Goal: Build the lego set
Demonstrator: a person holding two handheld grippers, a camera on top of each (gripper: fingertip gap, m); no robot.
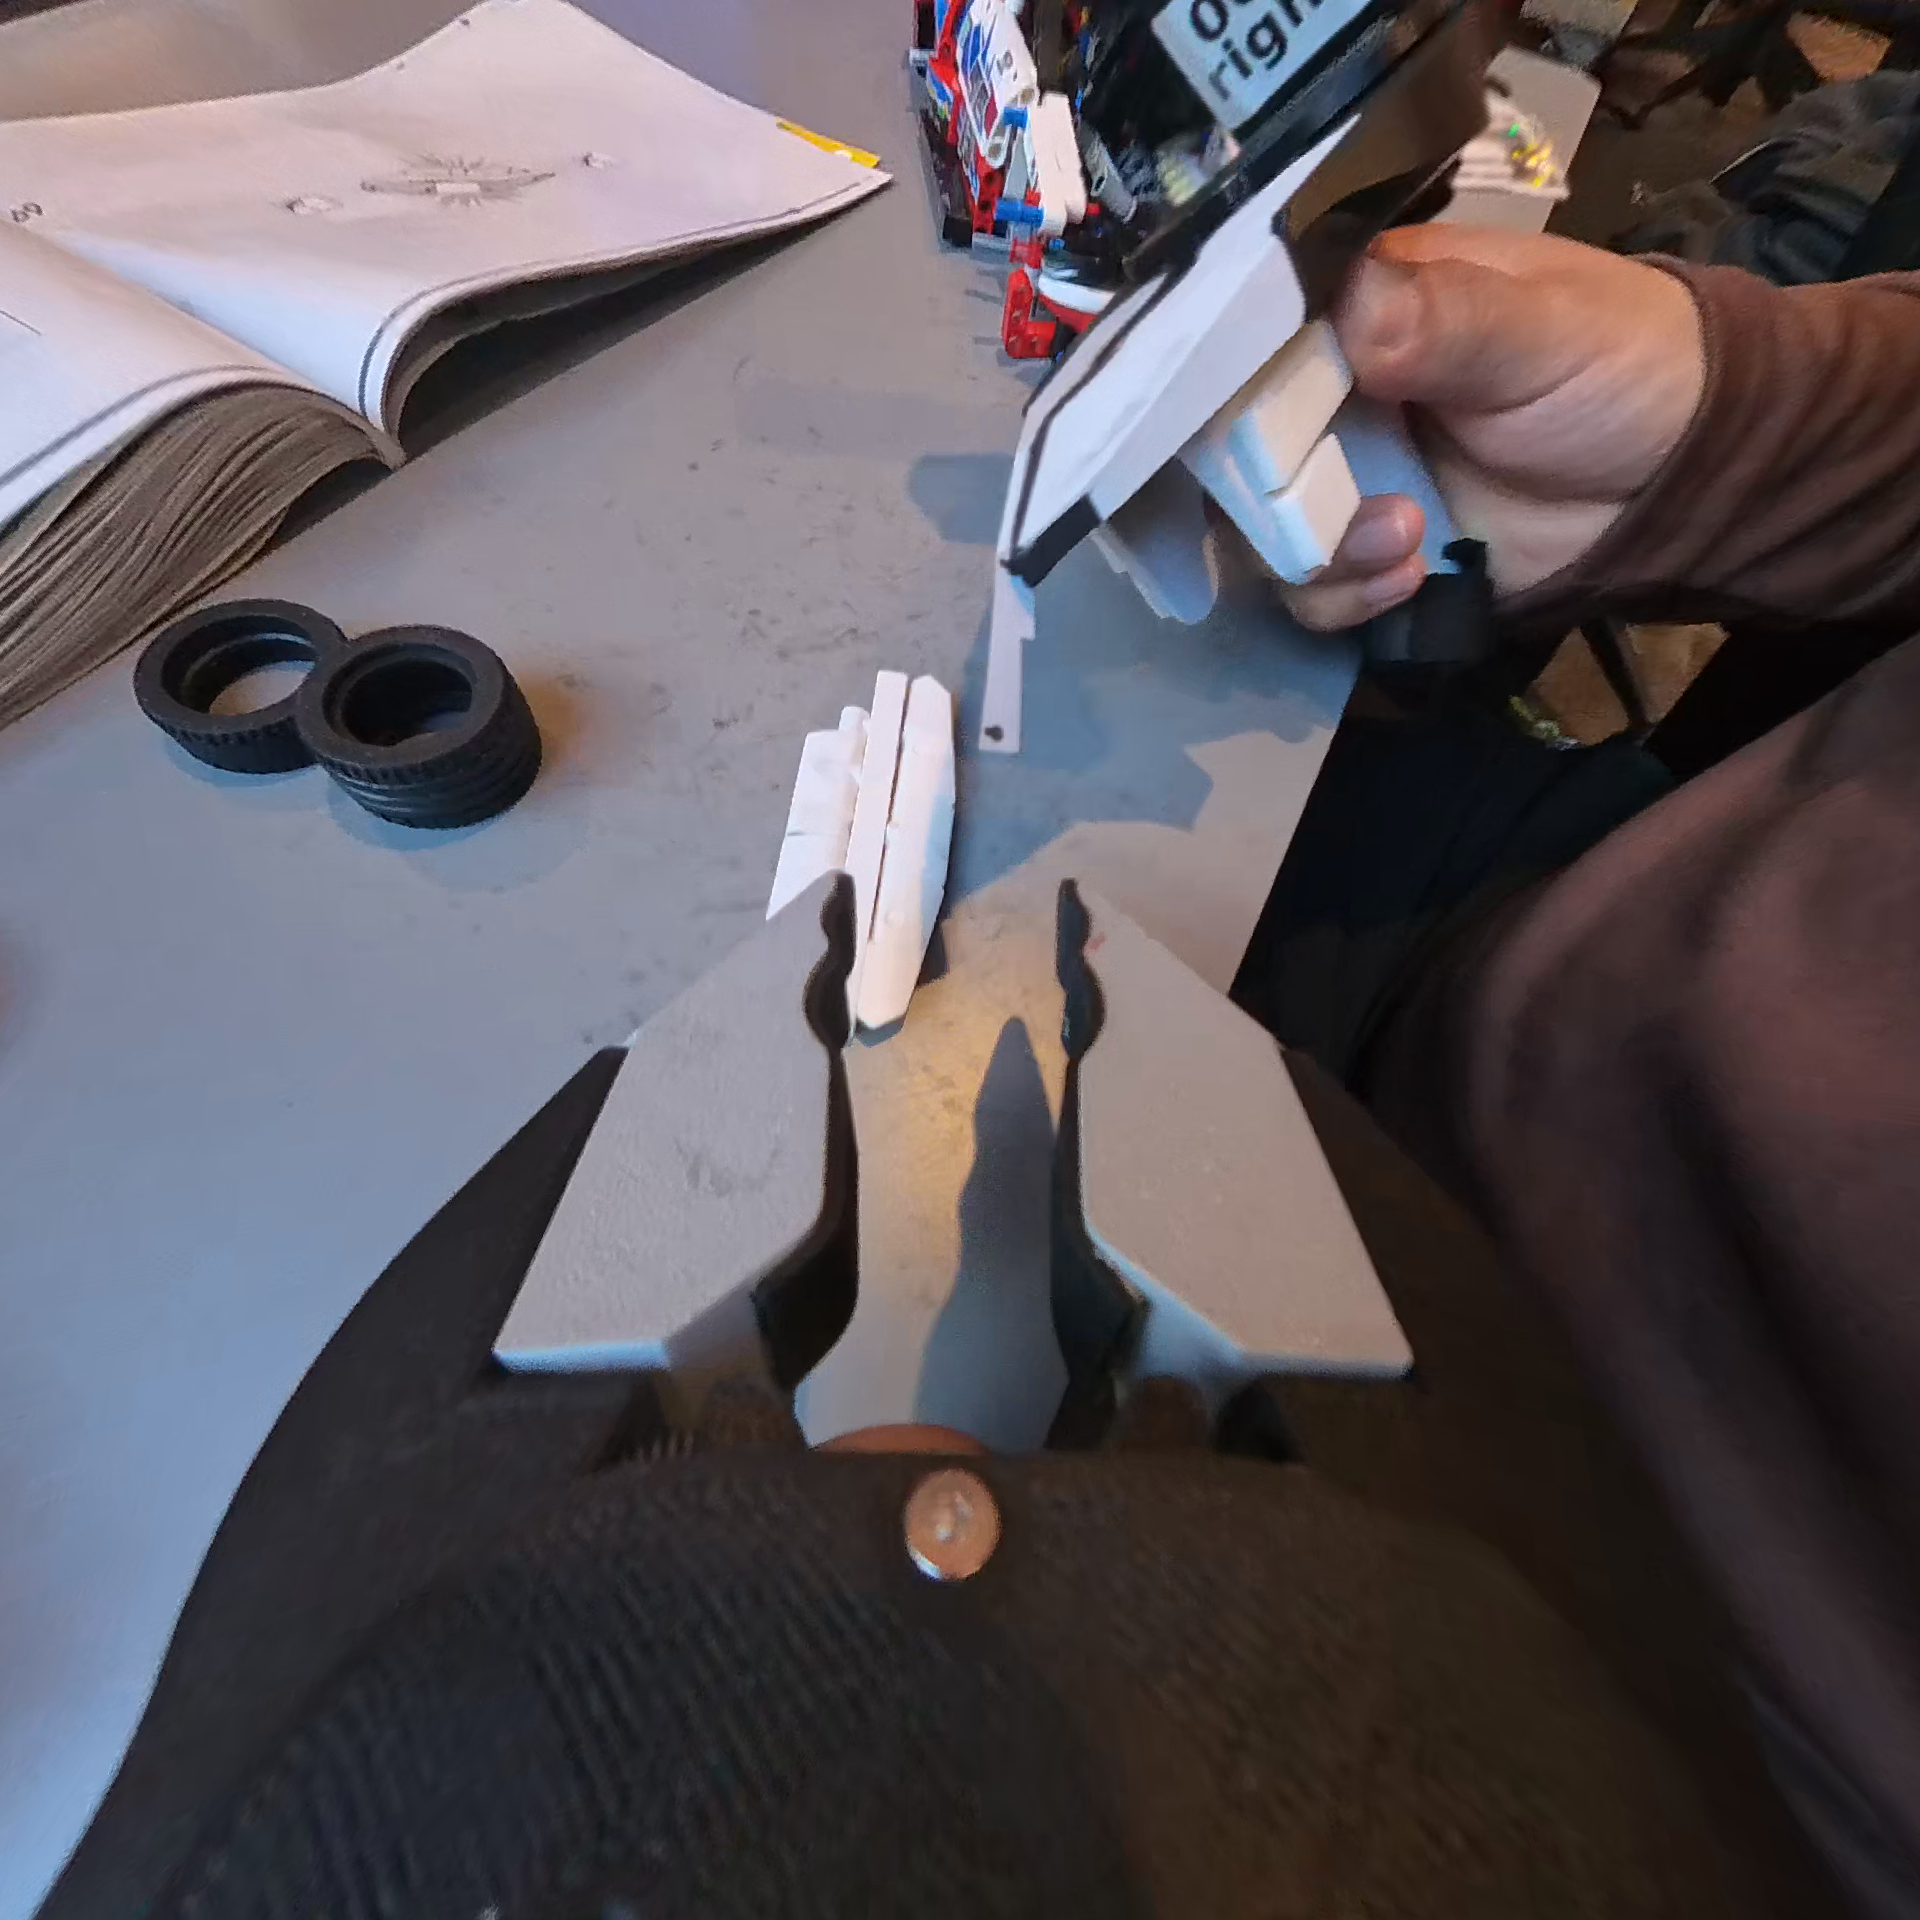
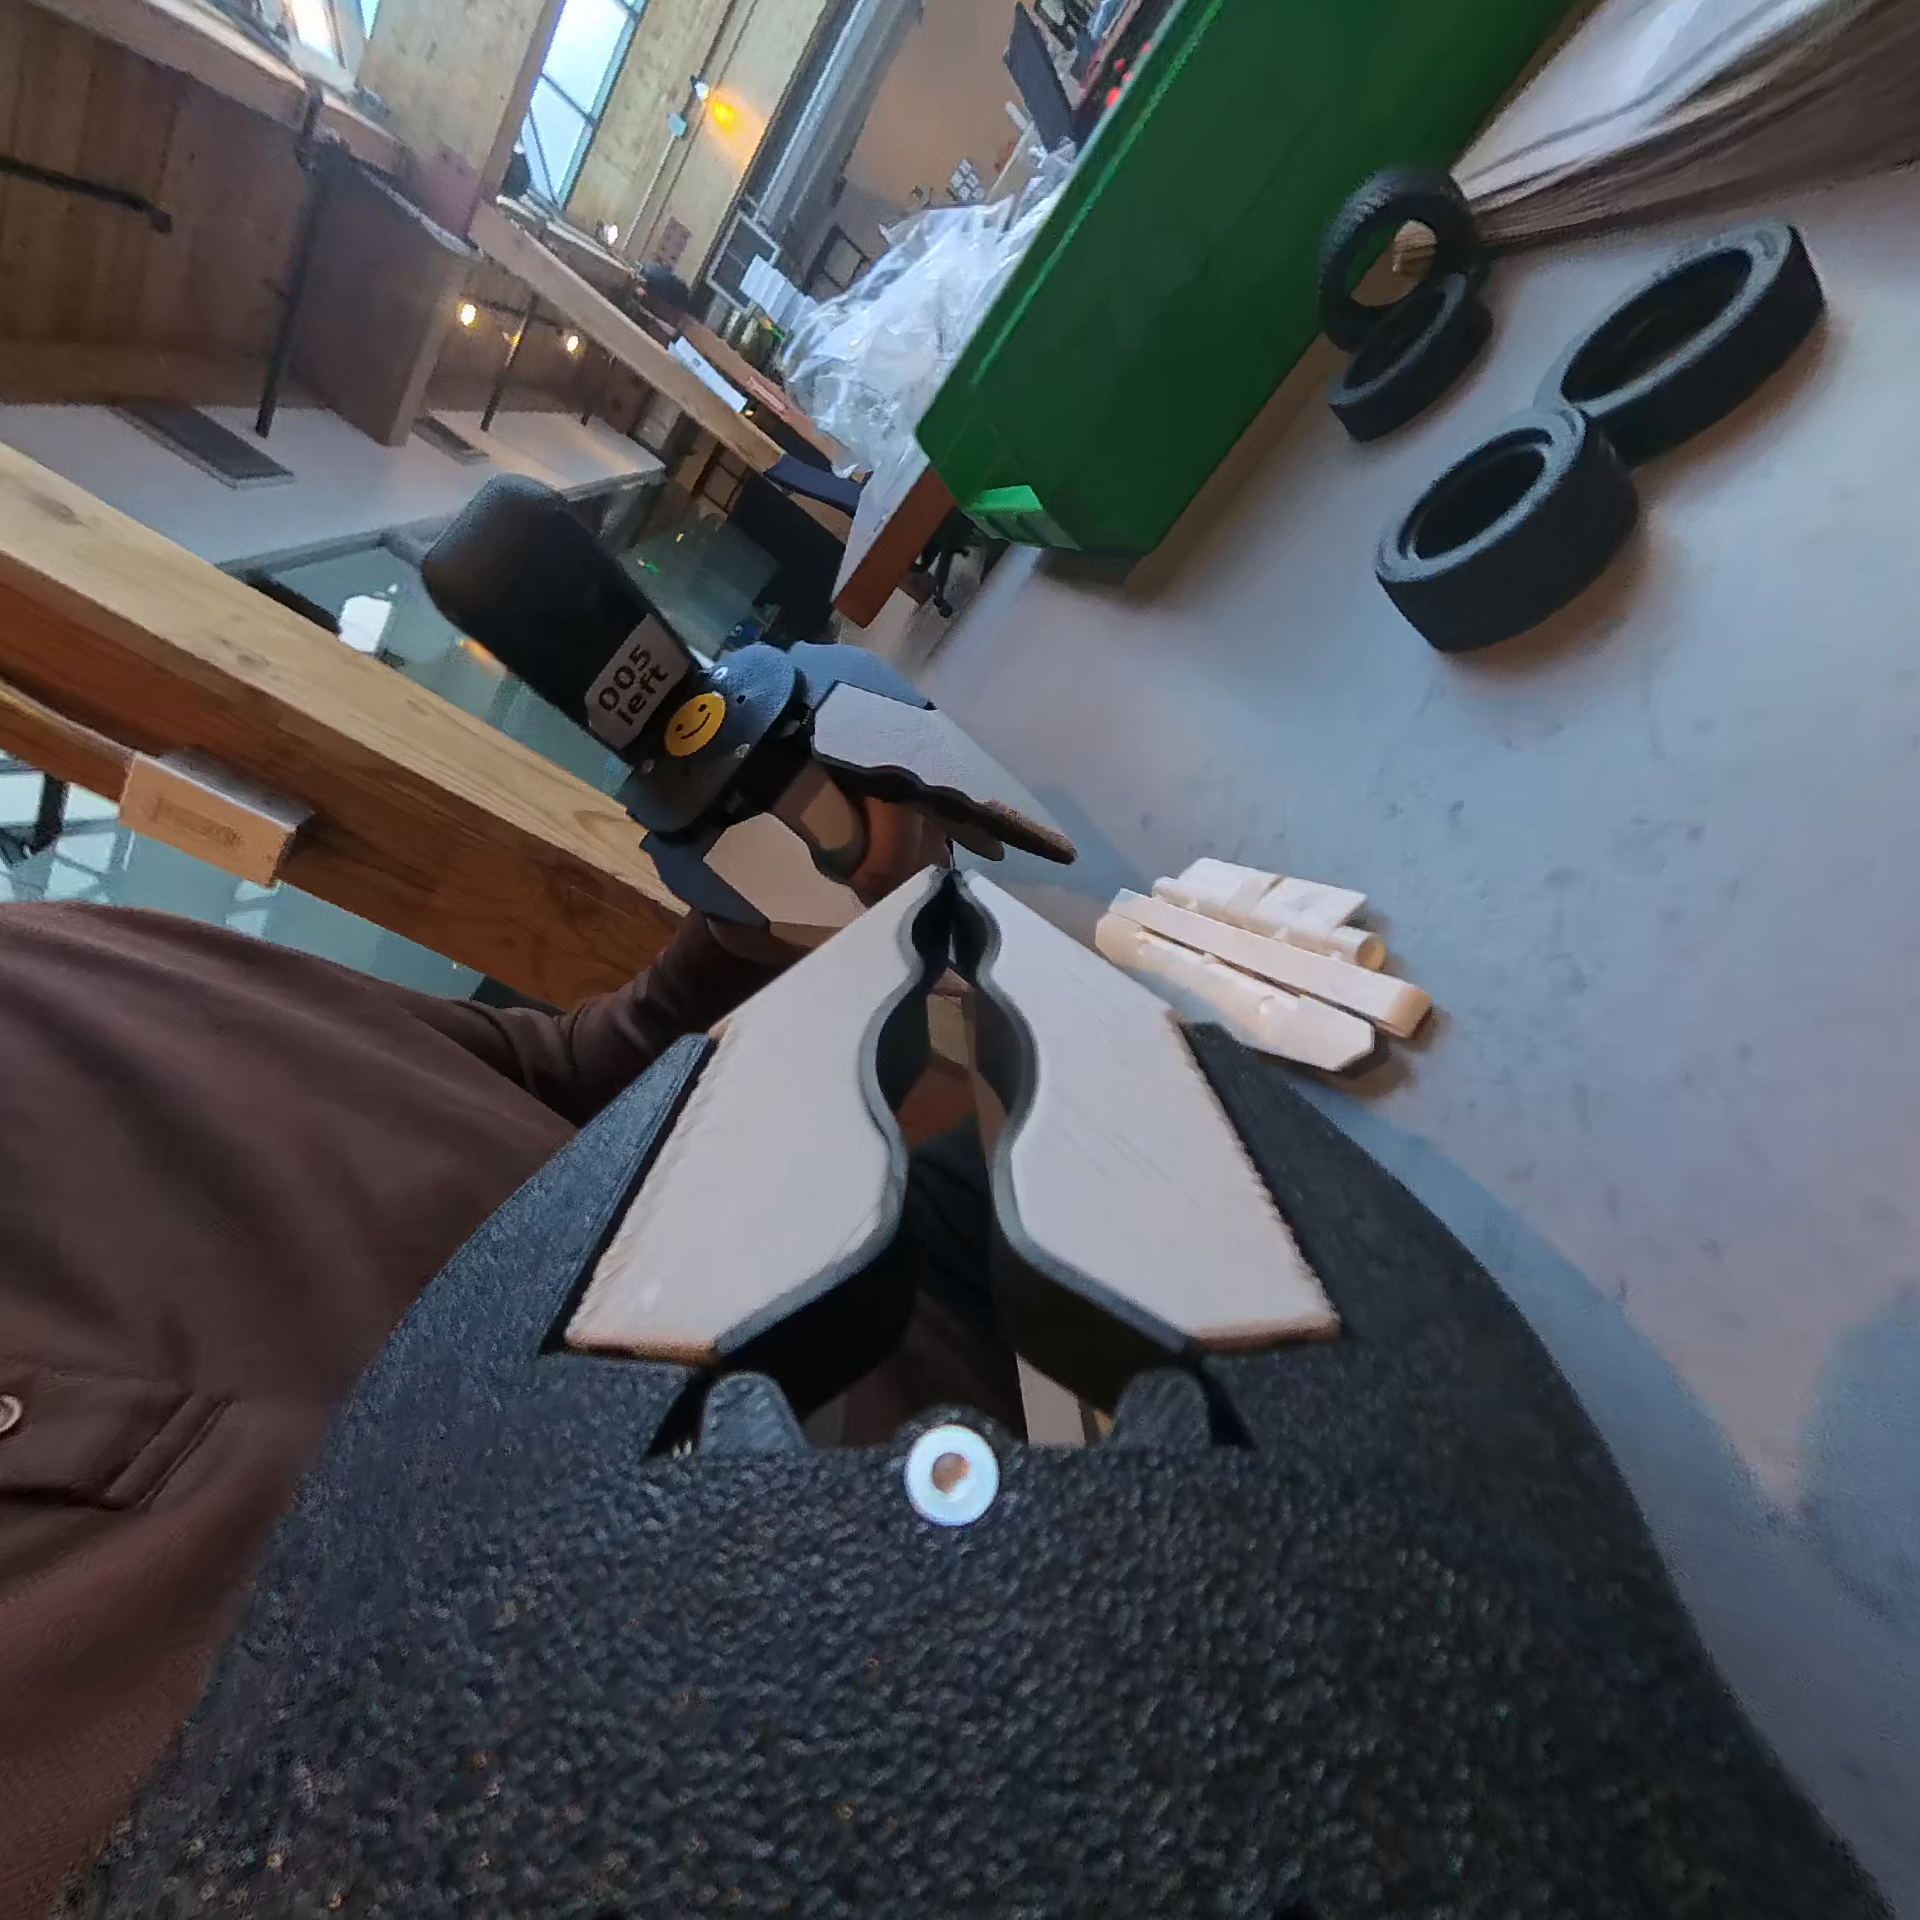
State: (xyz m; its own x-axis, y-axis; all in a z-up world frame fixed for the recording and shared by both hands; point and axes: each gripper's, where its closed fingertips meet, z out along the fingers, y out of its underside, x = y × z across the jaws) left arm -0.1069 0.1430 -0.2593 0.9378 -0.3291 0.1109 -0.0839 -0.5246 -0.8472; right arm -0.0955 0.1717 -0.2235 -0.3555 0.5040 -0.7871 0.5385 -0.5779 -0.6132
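A cluster of white lego pieces [image 1: 883, 821] lies on the grey table [image 1: 623, 582], just ahead of my left gripper [image 1: 956, 899], which is open and empty with its left fingertip against them. My right gripper [image 1: 1013, 566], held by a hand, hangs above and to the right, shut on a thin white strip [image 1: 1006, 675] that dangles down to the table. In the right wrist view my right gripper [image 2: 951, 888] has its tips pressed together, and the white pieces [image 2: 1257, 966] lie to its right. A partly built red, white and black model [image 1: 997, 156] stands at the back.
An open instruction booklet [image 1: 312, 260] lies at the back left. Black tyres [image 1: 343, 707] sit left of the white pieces, and several show in the right wrist view [image 2: 1507, 530]. A green box [image 2: 1195, 260] stands beyond them. The table edge [image 1: 1299, 831] runs close on the right, by the person's brown sleeve.
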